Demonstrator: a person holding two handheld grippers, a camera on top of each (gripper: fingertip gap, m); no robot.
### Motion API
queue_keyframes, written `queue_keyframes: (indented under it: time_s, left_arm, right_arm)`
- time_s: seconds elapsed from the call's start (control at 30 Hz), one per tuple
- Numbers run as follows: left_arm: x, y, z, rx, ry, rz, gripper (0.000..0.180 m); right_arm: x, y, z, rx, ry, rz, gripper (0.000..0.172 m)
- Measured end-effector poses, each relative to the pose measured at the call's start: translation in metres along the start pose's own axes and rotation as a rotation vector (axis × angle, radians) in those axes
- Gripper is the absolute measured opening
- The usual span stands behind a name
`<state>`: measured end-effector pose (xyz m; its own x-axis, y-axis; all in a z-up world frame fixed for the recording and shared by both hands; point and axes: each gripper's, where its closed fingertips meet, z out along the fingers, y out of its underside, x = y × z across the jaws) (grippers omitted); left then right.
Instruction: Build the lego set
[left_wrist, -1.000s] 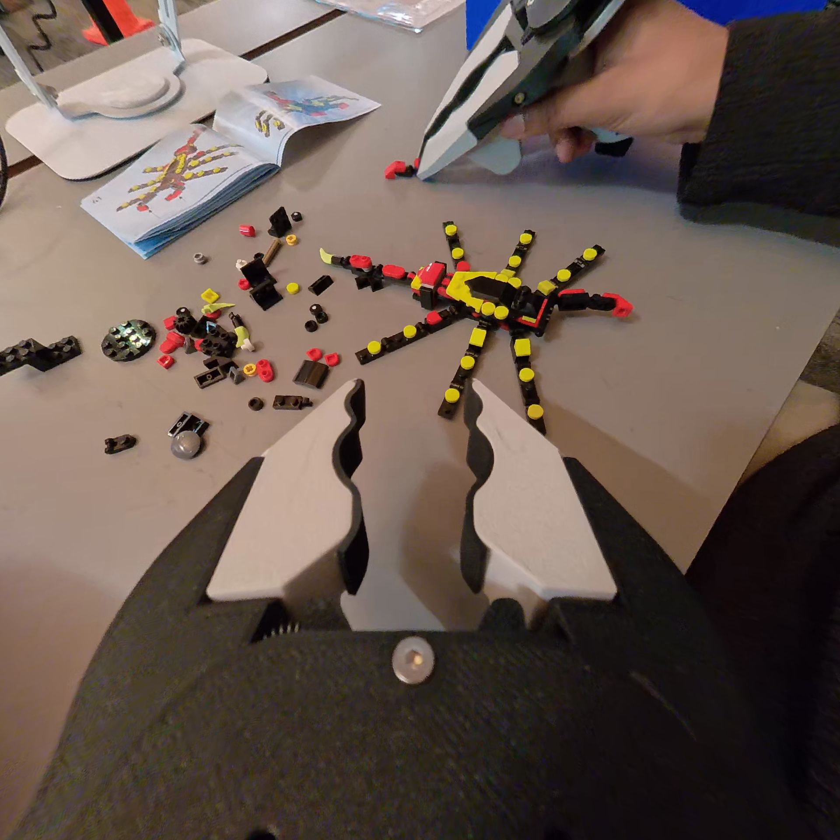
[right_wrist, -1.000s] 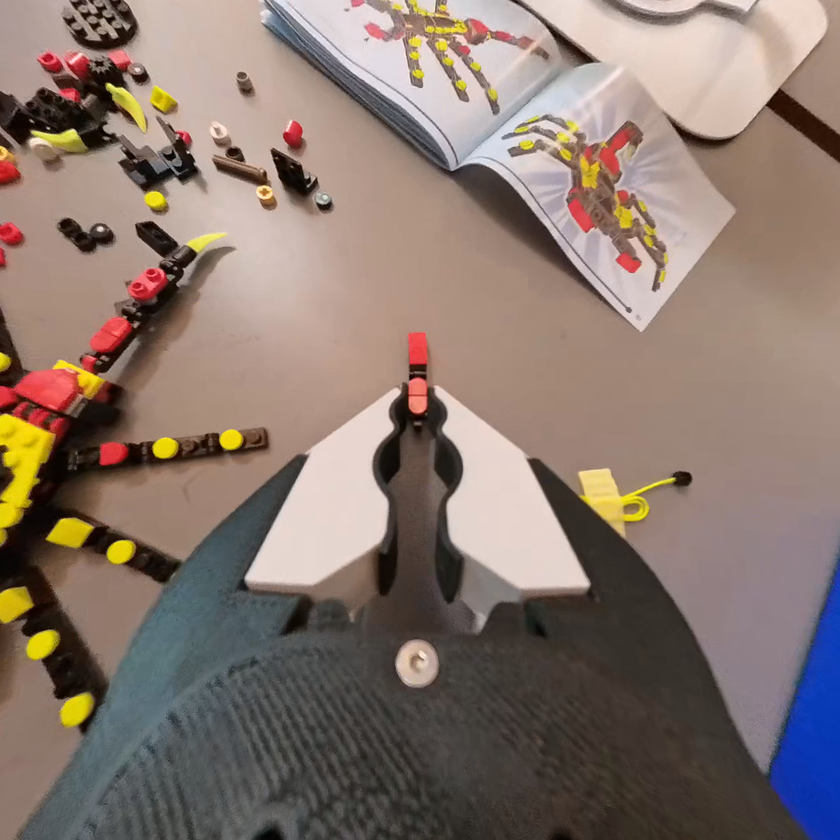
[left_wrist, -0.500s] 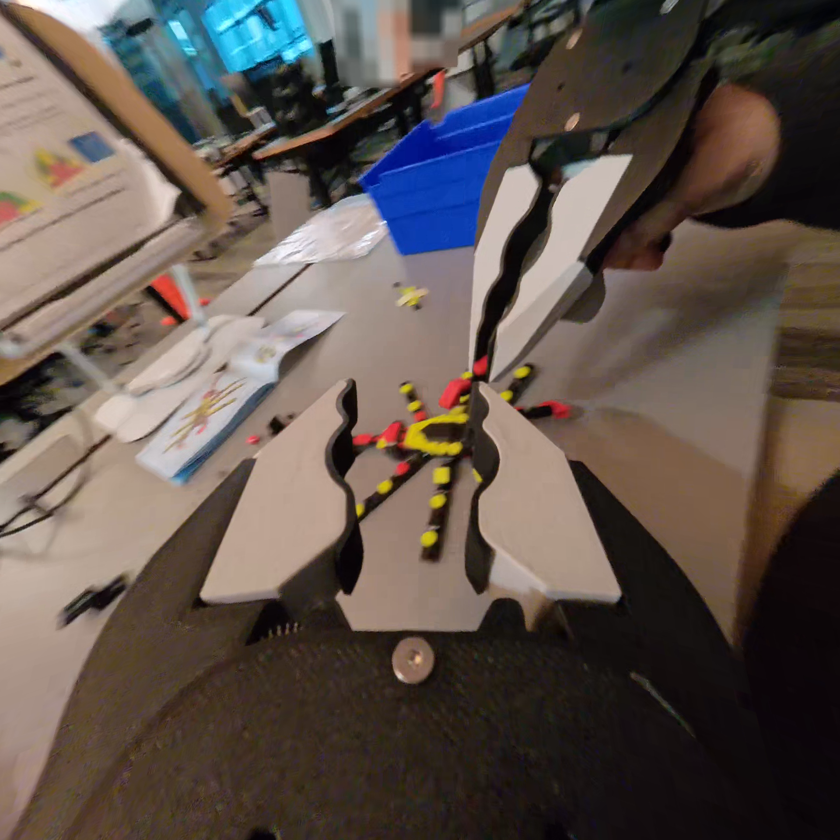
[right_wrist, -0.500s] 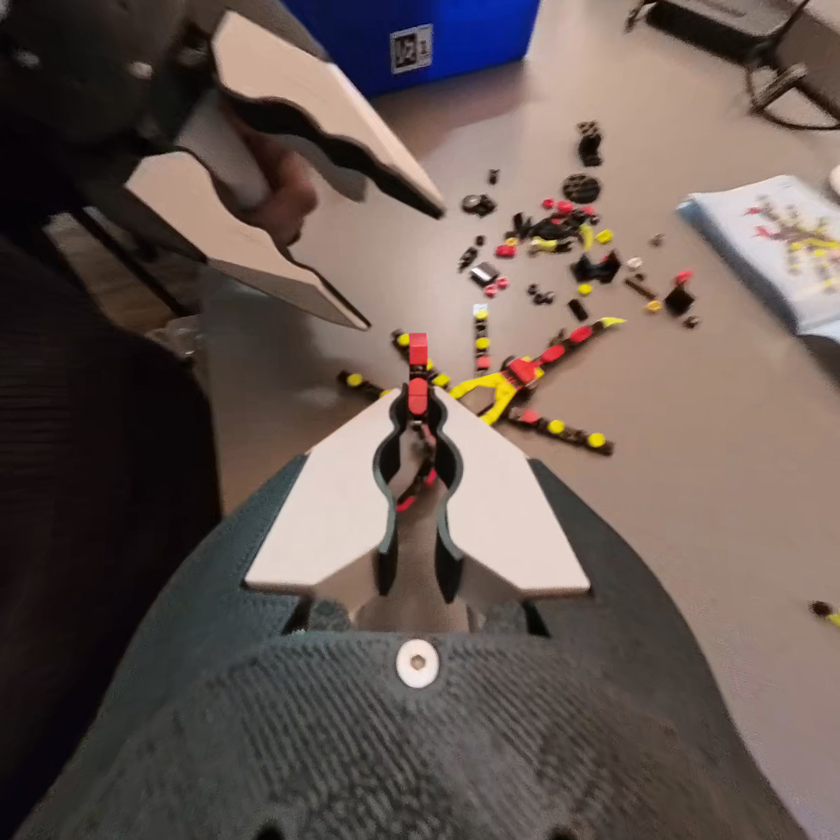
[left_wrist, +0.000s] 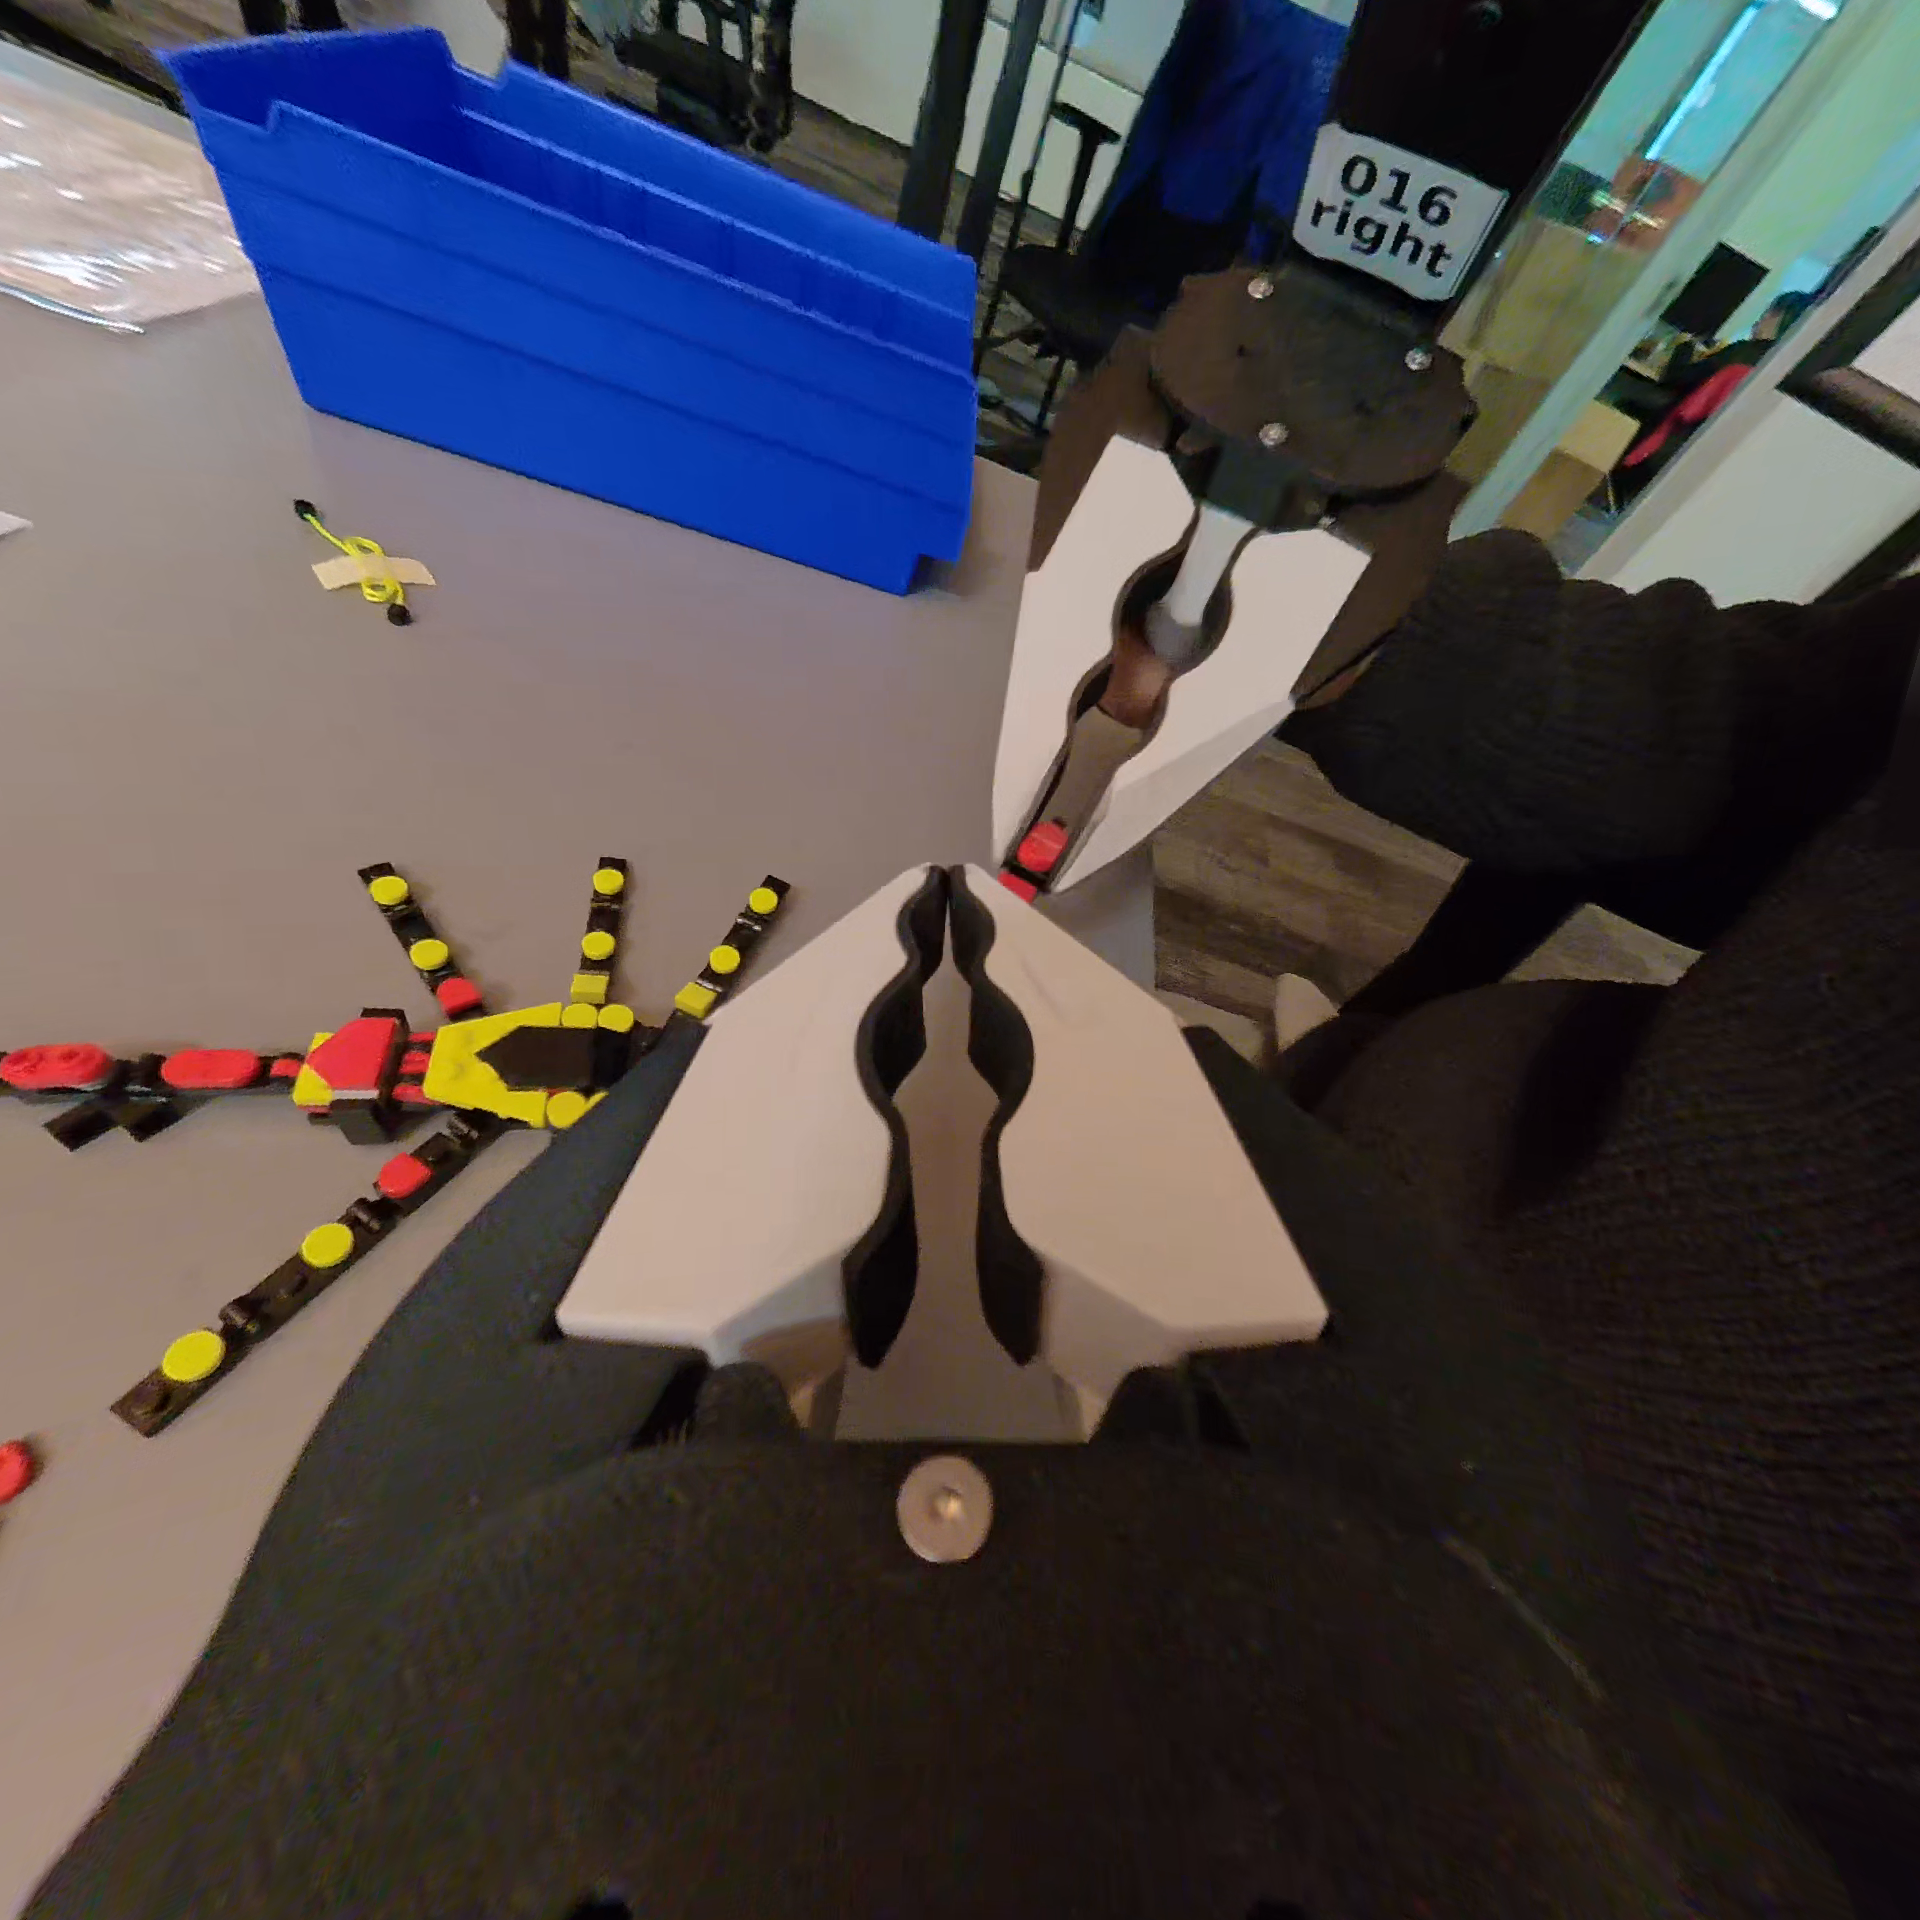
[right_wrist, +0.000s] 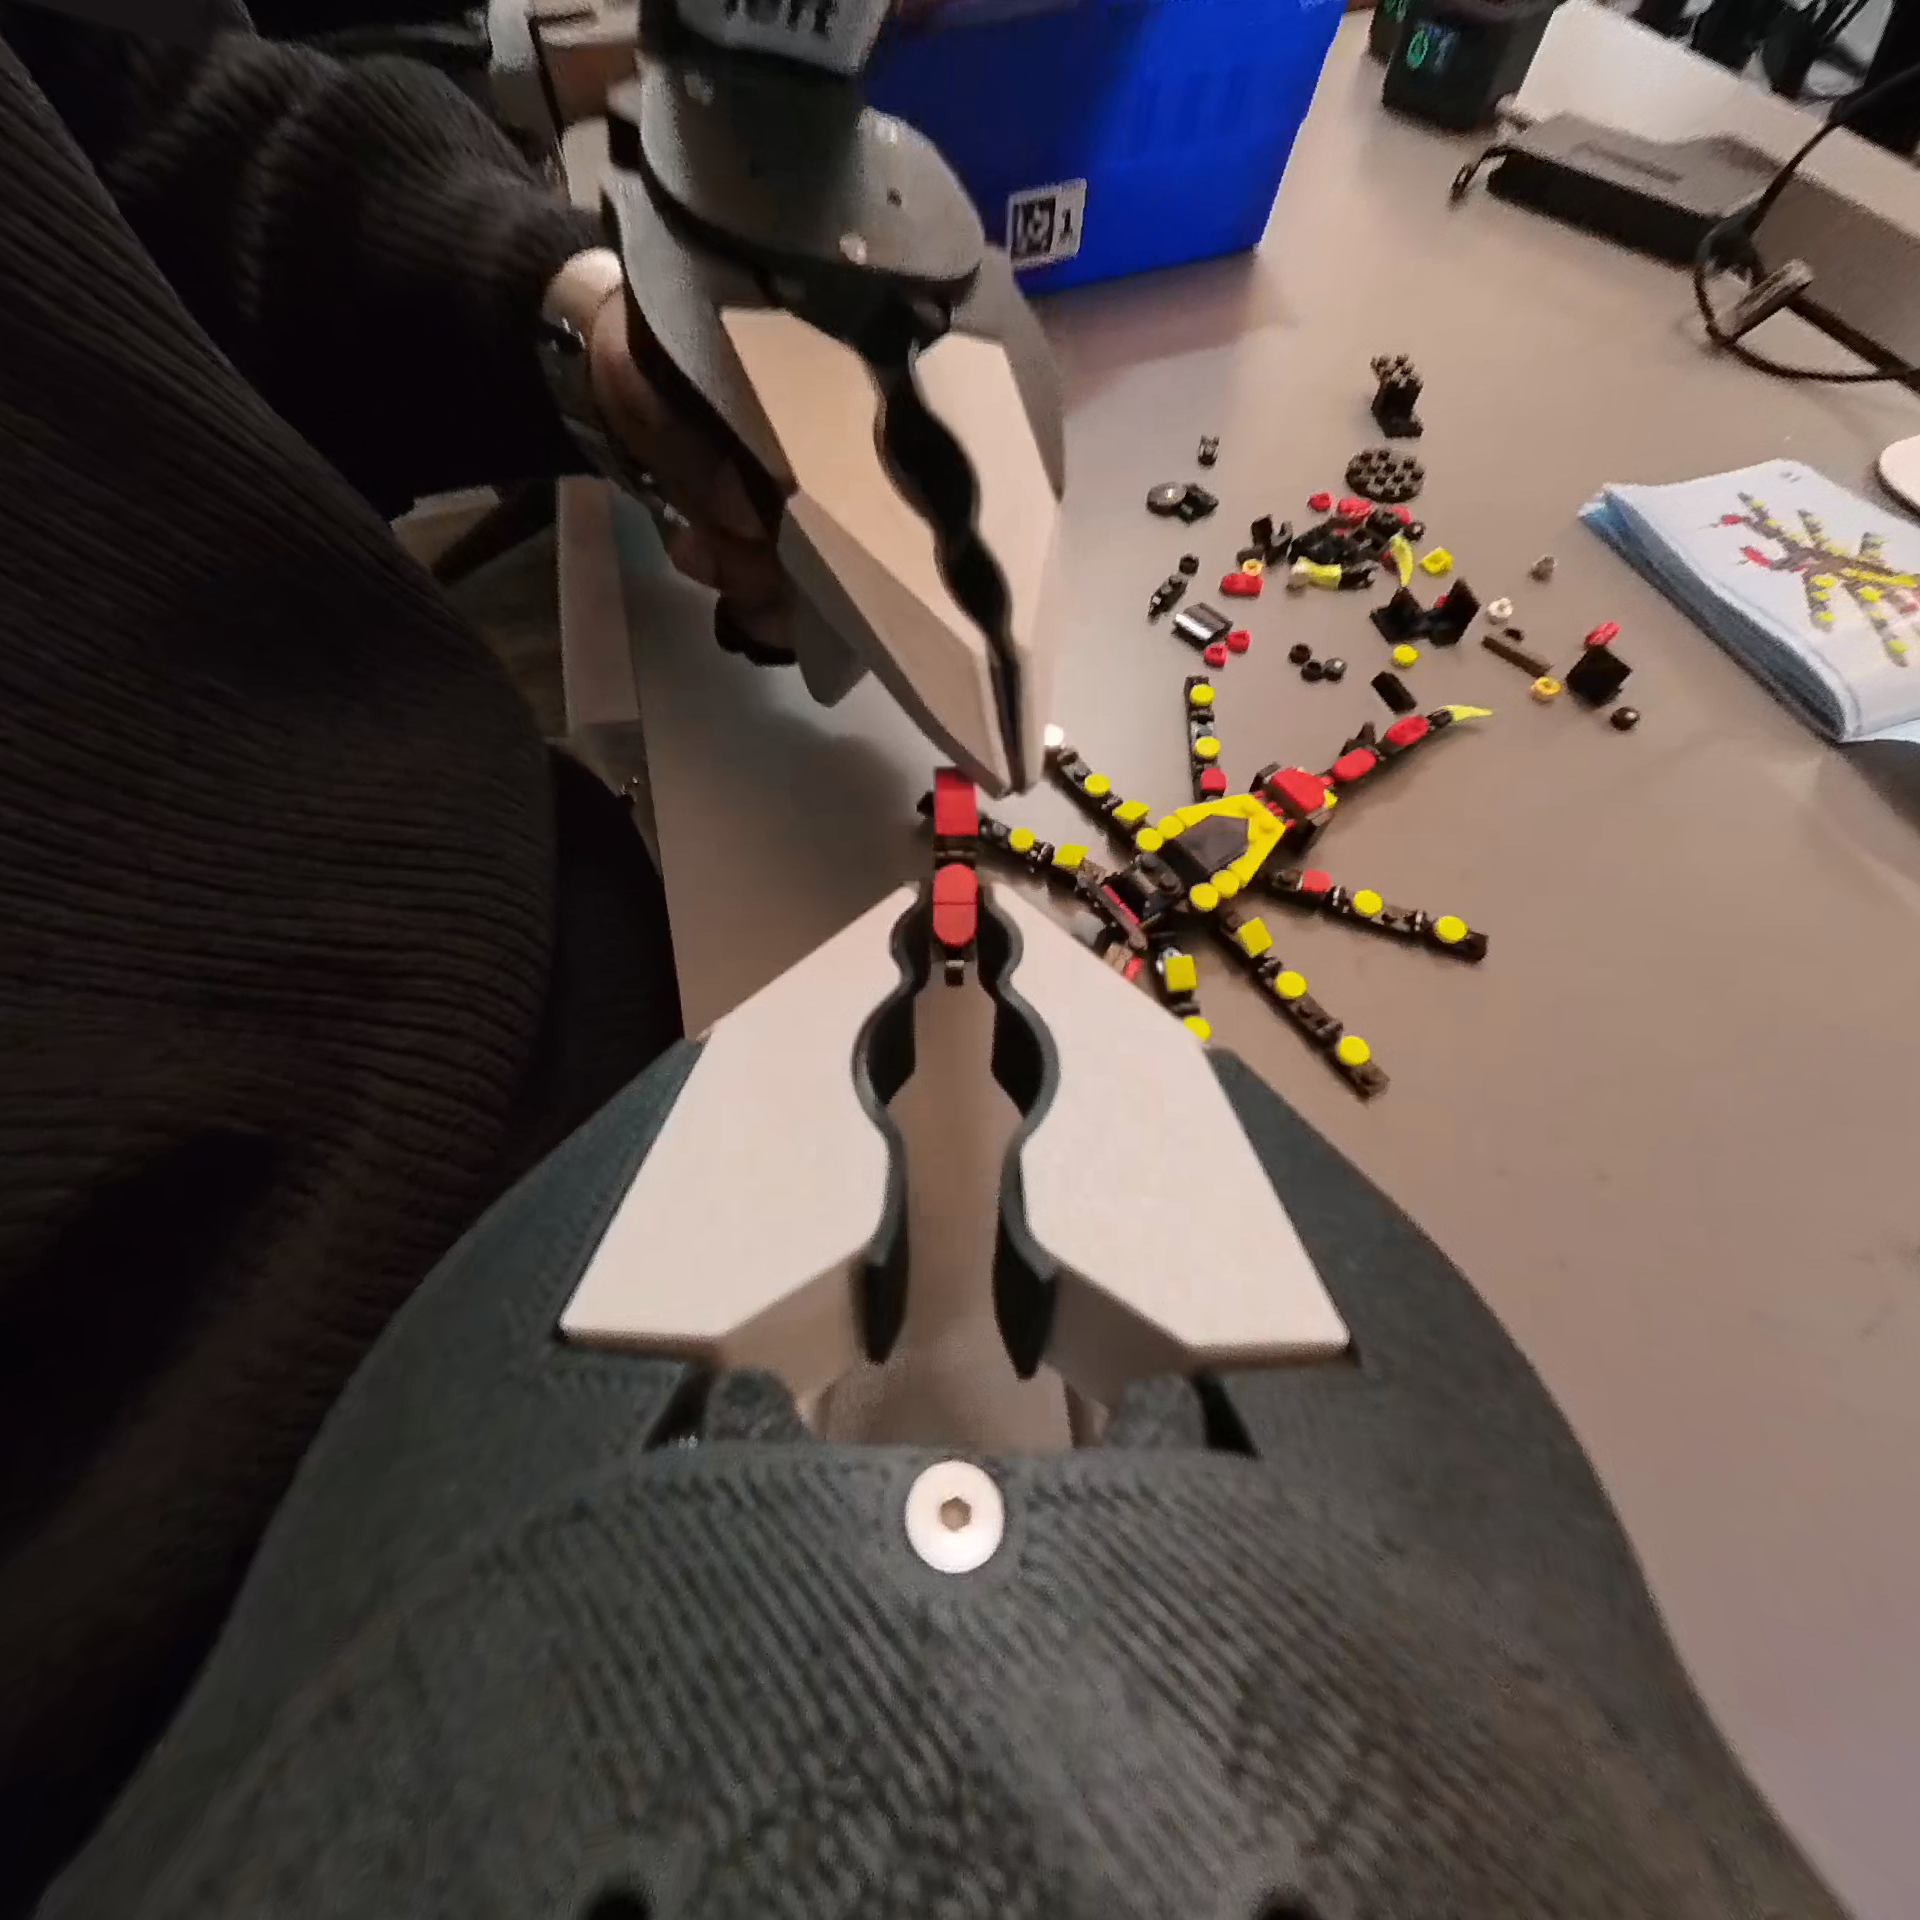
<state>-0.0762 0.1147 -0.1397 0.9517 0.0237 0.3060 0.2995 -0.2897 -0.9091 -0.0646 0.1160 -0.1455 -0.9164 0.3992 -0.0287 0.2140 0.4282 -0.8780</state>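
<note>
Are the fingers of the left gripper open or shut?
Shut. The left gripper has its fingers meeting at the tips with nothing between them, right beside the red brick piece.

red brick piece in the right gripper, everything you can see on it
The red brick piece is a short strip of glossy plastic toy bricks: a rounded red tile near the gripper, a squarer red block at the far end, and small black connector parts between and behind them. The right gripper pinches its rear end between both fingertips, so it sticks straight out past them, held above the grey table. The shut left gripper has its tip right at the far red block; actual contact is unclear.
</note>
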Motion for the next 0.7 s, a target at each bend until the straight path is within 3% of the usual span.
queue_keyframes:
  time_s: [0.6,0.7]
  left_arm:
    - [-0.005,0.016,-0.015,-0.023,-0.089,-0.009,0.0]
    - [-0.006,0.011,-0.021,0.012,-0.078,-0.03,0.009]
  right_arm:
    - [0.0,-0.034,0.009,0.167,-0.149,0.136,0.006]
    - [0.0,-0.034,0.009,0.176,-0.181,0.158,0.006]
